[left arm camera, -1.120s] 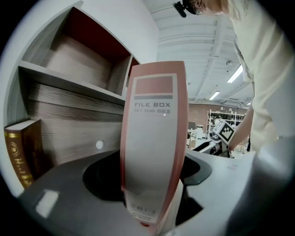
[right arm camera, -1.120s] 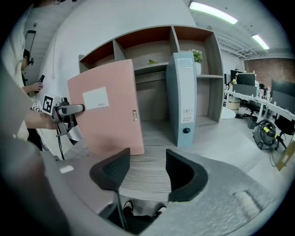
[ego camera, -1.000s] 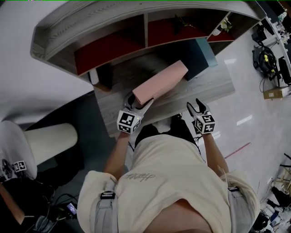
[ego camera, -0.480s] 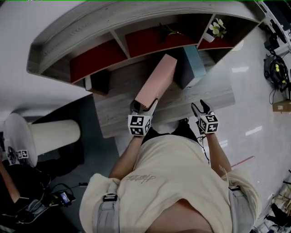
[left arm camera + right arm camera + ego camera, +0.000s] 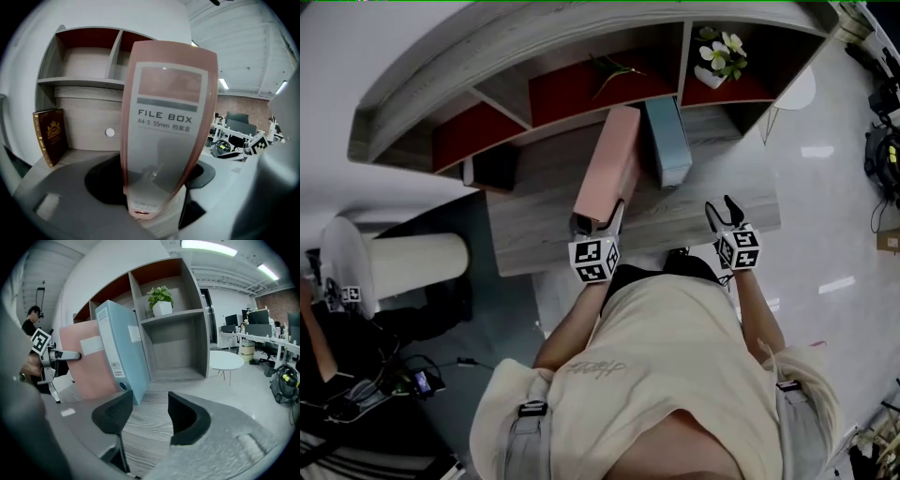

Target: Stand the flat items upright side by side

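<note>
Left gripper (image 5: 598, 223) is clamped on the spine end of the pink file box (image 5: 609, 164), which stands upright on the table (image 5: 530, 234) and runs ahead of it toward the shelf (image 5: 469, 66). Blue file box (image 5: 667, 141) stands upright just right of it; contact unclear. Dark red book (image 5: 50, 136) stands well to the left. Right gripper (image 5: 724, 210) is empty, jaws apart, by the table's front edge. Since a second ago the pink box has swung from diagonal to parallel with the blue one. Bare table lies left of the left gripper.

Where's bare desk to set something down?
Bare desk right of the blue file box, ahead of the open right gripper. Another patch between the red book and the pink file box. Crowded where the two boxes stand close.
</note>
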A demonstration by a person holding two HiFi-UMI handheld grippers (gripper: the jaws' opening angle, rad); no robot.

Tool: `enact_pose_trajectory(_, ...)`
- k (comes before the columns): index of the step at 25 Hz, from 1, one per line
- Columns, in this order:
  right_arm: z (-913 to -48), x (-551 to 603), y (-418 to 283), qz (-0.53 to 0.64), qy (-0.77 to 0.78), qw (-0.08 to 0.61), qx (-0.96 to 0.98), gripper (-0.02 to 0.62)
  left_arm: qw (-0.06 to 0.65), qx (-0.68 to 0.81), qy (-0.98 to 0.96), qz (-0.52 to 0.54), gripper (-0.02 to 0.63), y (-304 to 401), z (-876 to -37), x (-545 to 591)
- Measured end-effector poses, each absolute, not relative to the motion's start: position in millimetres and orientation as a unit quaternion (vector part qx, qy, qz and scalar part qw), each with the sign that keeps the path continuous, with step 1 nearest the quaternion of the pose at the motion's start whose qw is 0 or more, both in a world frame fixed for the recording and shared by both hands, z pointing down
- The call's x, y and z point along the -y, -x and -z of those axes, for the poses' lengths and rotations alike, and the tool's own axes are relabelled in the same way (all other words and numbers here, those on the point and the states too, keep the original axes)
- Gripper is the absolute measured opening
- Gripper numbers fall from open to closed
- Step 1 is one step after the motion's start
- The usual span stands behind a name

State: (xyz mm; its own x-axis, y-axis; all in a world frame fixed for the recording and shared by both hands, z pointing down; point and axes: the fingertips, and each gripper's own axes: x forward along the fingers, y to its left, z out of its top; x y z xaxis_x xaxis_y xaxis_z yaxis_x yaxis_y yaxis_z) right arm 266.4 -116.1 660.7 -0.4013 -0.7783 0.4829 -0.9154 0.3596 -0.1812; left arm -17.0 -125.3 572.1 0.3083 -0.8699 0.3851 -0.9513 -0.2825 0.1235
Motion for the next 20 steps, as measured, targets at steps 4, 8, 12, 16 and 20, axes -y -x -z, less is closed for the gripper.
enact_pose_trajectory(4,-668,125,-282,-0.214,-0.498,0.167,0.824,0.235,0.176,0.61,-0.763,-0.121,0.347,2,-571,127)
enact_pose_trajectory(8,-670,132,-286,-0.214,-0.477,0.169,0.835,0.233,0.202,0.631,-0.738,-0.125,0.35,-8,-572,127)
enact_pose_trajectory(12,-668,139,-286,-0.215,-0.467,0.165,0.841,0.233,0.204,0.628,-0.739,-0.133,0.348,-22,-572,132)
enact_pose_trajectory(16,-671,137,-283,-0.219,-0.46,0.166,0.844,0.233,0.214,0.613,-0.75,-0.126,0.356,-29,-571,142)
enact_pose_trajectory(20,-675,131,-283,-0.23,-0.466,0.162,0.839,0.233,0.204,0.587,-0.77,-0.144,0.367,-36,-573,142)
